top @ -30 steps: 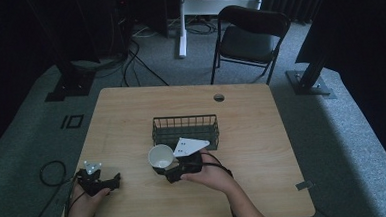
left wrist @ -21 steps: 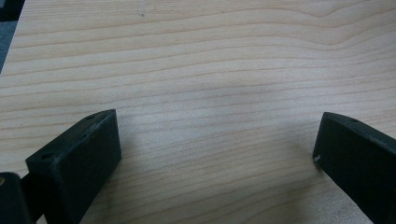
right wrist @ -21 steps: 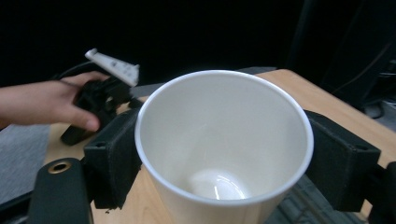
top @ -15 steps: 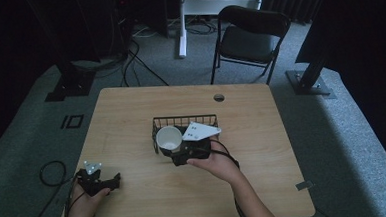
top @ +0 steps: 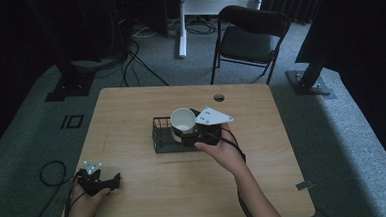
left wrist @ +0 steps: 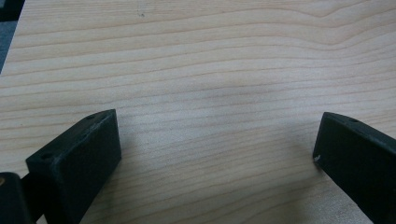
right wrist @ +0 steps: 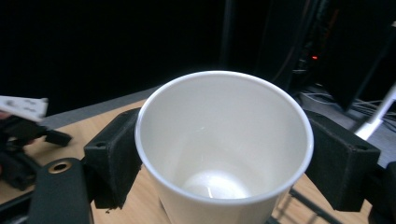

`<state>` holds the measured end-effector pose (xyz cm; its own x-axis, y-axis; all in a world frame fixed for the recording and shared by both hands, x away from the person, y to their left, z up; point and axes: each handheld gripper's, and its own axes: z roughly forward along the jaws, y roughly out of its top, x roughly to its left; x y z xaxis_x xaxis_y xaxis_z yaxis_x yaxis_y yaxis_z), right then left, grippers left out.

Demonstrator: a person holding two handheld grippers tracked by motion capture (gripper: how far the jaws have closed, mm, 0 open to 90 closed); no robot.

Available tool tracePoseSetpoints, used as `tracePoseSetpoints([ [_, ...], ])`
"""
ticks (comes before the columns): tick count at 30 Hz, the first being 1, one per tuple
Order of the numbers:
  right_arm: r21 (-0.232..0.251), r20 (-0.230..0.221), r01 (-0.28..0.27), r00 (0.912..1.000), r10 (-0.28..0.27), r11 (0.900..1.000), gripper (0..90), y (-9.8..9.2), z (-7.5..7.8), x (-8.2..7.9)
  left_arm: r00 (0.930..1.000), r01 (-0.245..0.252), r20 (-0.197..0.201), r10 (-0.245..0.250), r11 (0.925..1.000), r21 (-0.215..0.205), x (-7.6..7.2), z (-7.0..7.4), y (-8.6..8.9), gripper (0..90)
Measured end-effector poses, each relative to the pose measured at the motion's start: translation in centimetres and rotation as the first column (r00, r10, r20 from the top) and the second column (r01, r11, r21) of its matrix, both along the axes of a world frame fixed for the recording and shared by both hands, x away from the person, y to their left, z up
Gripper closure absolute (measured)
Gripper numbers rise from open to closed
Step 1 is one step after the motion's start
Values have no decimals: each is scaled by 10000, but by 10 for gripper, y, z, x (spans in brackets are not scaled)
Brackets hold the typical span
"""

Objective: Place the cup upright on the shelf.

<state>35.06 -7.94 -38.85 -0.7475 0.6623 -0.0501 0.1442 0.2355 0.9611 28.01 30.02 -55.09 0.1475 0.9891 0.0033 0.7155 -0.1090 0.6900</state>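
Observation:
A white paper cup (top: 183,120) (right wrist: 224,149) hangs empty and nearly upright over the black wire basket (top: 162,140) in the middle of the wooden table. My right gripper (top: 188,134) (right wrist: 224,163) is shut on the cup, one black jaw pressing each side of its wall. In the high view my left gripper (top: 115,180) rests on the table near the front left corner. In the left gripper view its jaws stand wide apart with only bare wood between them, so the left gripper (left wrist: 217,154) is open.
The table (top: 264,175) has a round cable hole (top: 219,97) near its far edge. A black folding chair (top: 250,38) stands behind the table, and cables trail over the floor at the back left. The left hand's gripper (right wrist: 23,121) shows far off in the right gripper view.
My right gripper has carried the cup up and away from me, from the table in front of the basket to over the basket. The left gripper has stayed put.

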Motion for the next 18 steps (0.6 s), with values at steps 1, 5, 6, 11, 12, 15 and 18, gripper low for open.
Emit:
tracePoseSetpoints([
  [1, -45, 10, 327, 9995, -327, 9995, 193, -4, 1, 4, 10000, -2, 5, 2, 10000, -2, 0, 0, 0, 12],
  [5, -196, -43, 1036, 9946, -1037, 9944, 193, -14, 0, 14, 10000, -1, -8, 1, 10000, 2, 0, 0, 0, 12],
  [6, -196, -43, 1036, 9946, -1037, 9944, 193, -14, 0, 14, 10000, -1, -8, 1, 10000, 2, 0, 0, 0, 12],
  [11, -435, -198, 1795, 9834, -1805, 9828, 193, -28, -10, 28, 10000, -5, 5, 5, 10000, 1, 0, 0, 0, 12],
  [12, -416, -265, 1880, 9816, -1892, 9813, 193, -30, -12, 30, 10000, 0, 5, 0, 10000, 12, 0, 0, 0, 12],
  [15, -478, -426, 2105, 9762, -2126, 9764, 193, -34, -21, 34, 10000, 0, -5, 0, 10000, 2, 0, 0, 0, 12],
  [18, -629, -549, 2304, 9707, -2339, 9711, 193, -37, -30, 38, 10000, -7, 4, 7, 10000, -4, 0, 0, 0, 12],
])
